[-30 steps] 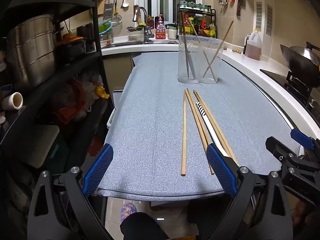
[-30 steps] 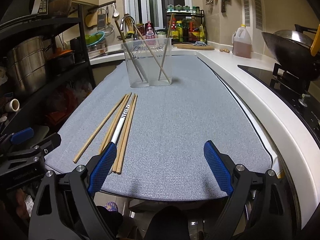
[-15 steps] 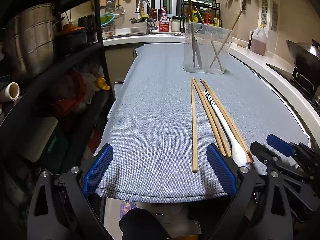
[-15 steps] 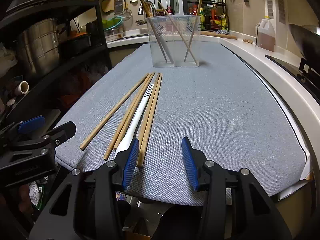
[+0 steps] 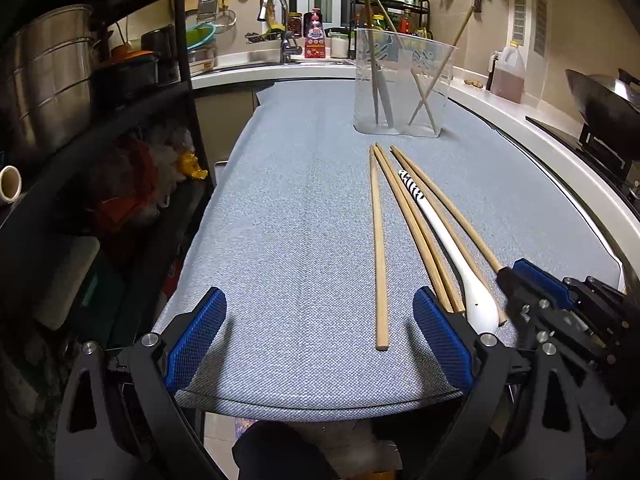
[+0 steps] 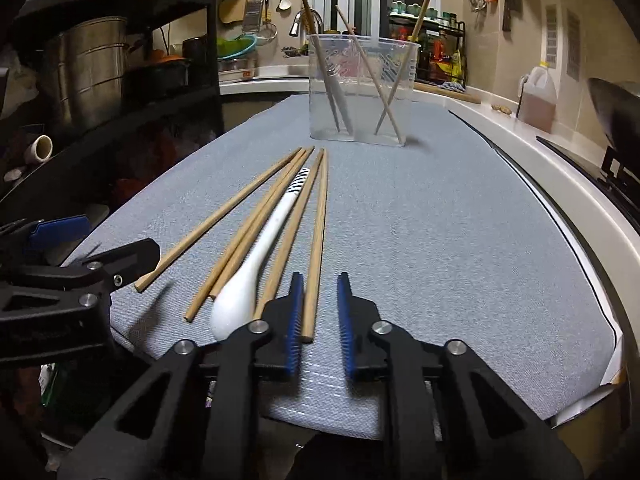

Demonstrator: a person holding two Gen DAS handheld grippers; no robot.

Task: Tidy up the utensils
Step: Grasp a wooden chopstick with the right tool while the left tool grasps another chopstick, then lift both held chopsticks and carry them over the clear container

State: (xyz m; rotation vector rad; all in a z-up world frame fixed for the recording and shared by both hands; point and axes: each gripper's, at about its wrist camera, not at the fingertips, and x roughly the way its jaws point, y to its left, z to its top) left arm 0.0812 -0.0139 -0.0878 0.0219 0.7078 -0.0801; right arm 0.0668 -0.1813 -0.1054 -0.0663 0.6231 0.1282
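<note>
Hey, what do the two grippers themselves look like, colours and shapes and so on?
Both are the same build. The left gripper and the right gripper have black frames with triangular cut-outs and round silver bolt heads at the joints. Each carries two flat fingers faced with blue pads in a fine bumpy grid texture. No cables, markings or sleeves show.

Matt wooden chopsticks (image 5: pixel 379 248) and a glossy white spoon (image 5: pixel 452 240) on rough grey woven cloth (image 5: pixel 288 220); clear plastic holder (image 5: pixel 402 88) at twelve o'clock.
</note>
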